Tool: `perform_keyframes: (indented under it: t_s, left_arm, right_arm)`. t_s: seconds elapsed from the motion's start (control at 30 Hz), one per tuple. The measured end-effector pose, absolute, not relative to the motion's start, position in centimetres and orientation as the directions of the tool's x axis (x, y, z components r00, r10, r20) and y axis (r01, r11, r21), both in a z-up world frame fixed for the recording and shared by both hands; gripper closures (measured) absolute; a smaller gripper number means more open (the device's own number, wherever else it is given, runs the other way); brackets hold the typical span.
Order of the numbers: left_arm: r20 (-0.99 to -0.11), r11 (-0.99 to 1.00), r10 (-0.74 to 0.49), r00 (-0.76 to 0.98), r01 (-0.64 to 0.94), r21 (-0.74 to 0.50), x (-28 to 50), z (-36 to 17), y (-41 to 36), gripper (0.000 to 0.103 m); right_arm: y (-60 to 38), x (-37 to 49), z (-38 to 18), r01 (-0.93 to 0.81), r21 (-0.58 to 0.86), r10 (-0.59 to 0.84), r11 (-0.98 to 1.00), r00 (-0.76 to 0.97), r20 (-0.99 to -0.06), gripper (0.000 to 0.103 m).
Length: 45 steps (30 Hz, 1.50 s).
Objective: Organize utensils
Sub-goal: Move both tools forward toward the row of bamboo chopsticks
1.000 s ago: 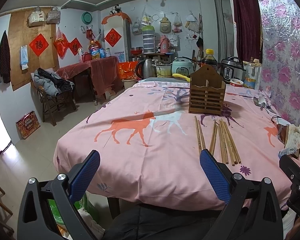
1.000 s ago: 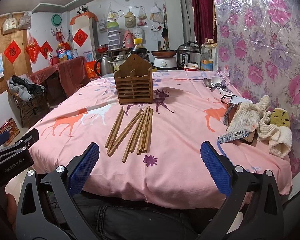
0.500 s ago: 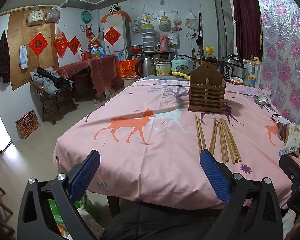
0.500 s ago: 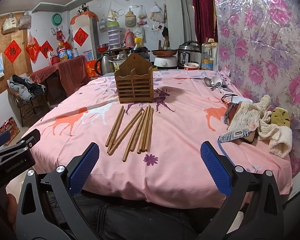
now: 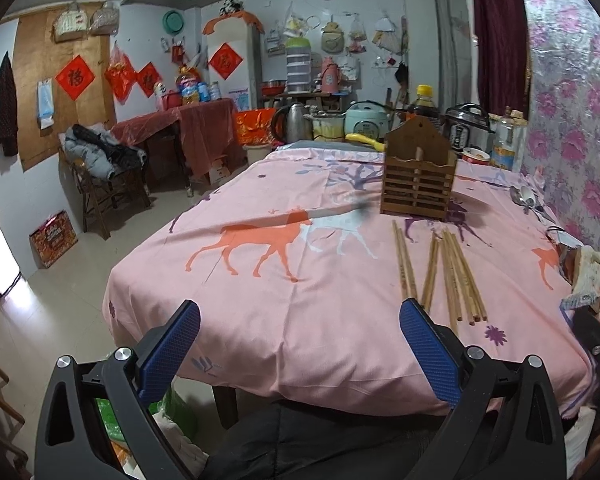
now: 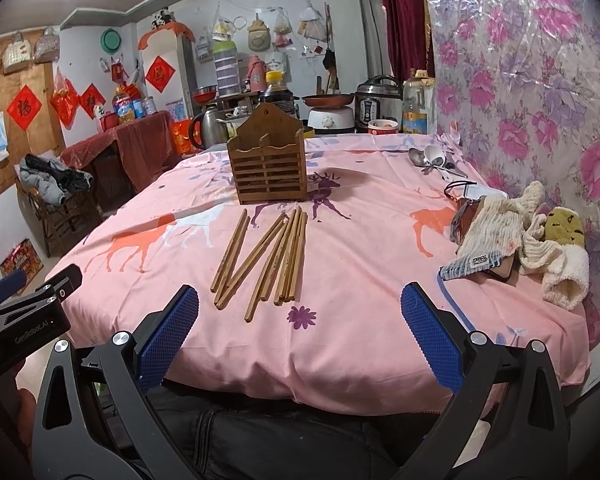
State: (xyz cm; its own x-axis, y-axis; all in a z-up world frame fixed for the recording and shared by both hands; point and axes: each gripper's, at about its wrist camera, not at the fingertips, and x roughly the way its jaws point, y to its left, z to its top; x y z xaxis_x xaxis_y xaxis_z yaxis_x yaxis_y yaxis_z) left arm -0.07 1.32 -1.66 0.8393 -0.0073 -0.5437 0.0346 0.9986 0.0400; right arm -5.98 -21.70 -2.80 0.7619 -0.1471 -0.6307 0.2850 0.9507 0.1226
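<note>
Several wooden chopsticks (image 6: 268, 256) (image 5: 444, 276) lie loose on the pink deer-print tablecloth (image 6: 360, 248) (image 5: 284, 280). Behind them stands a slatted wooden utensil holder (image 6: 267, 168) (image 5: 418, 178), upright. A few spoons (image 6: 430, 158) (image 5: 524, 198) lie near the floral wall at the back right. My left gripper (image 5: 300, 350) hangs open short of the table's near edge, left of the chopsticks. My right gripper (image 6: 300, 332) is open too, just before the near edge, with the chopstick ends right beyond it. Both hold nothing.
A pile of cloths and a wallet-like item (image 6: 512, 236) lies at the table's right side. Rice cookers, a kettle and bottles (image 6: 380, 100) crowd the far end. A chair with clothes (image 5: 100, 168) stands on the floor at left. The other gripper's body (image 6: 24, 312) shows at the left.
Both views have shifted only slightly; the left gripper has edged a little nearer the table. Nothing on the table has moved and both grippers stay open.
</note>
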Motion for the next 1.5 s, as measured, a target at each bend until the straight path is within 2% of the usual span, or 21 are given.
perform_keyframes:
  t_s: [0.1,0.3,0.47,0.73,1.07,1.2,1.33,1.43,1.5]
  left_arm:
    - [-0.584,1.0,0.011,0.812,0.003,0.024,1.4,-2.5,2.4,0.005]
    - [-0.7,1.0,0.02,0.714,-0.013,0.015,5.3,-5.9,3.3,0.005]
    - [-0.759,0.997,0.062,0.648,-0.001,0.08,8.9,-9.0,2.2,0.005]
    - [-0.759,0.982,0.089,0.645,0.071,0.176,12.5,-10.0,-1.8,0.005]
    - [-0.767,0.98,0.099,0.634,0.073,0.186,17.3,-10.8,-2.3,0.005]
    - [-0.777,0.981,0.11,0.62,0.058,0.185,18.8,-11.1,-1.8,0.005]
    - [-0.788,0.982,0.113,0.606,0.052,0.181,20.4,-11.2,-1.7,0.005]
    - [-0.792,0.983,0.113,0.6,0.048,0.177,21.4,-11.3,-1.7,0.005]
    - [-0.797,0.985,0.107,0.594,0.046,0.167,21.8,-11.5,-1.7,0.005]
  right_arm:
    - [-24.1,-5.8,-3.0,0.331,0.161,-0.158,0.93,0.754,-0.637,0.006]
    - [-28.1,-4.5,-5.6,0.418,0.143,-0.216,0.897,0.697,-0.684,0.006]
    - [-28.8,-1.6,-8.7,0.406,0.104,-0.2,0.908,0.639,-0.743,0.006]
    - [-27.4,4.4,-11.1,0.309,0.103,-0.114,0.945,0.61,-0.784,0.008]
    - [-26.6,13.7,-14.1,0.22,0.117,-0.023,0.968,0.547,-0.837,0.029]
    - [-27.2,15.6,-14.9,0.236,0.109,-0.026,0.965,0.505,-0.863,0.037]
    - [-28.7,16.8,-15.9,0.247,0.099,-0.028,0.964,0.462,-0.887,0.039]
    - [-30.7,16.7,-15.5,0.314,0.05,-0.107,0.948,0.461,-0.881,0.038]
    - [-31.6,16.6,-15.3,0.32,0.125,-0.047,0.939,0.481,-0.875,0.038]
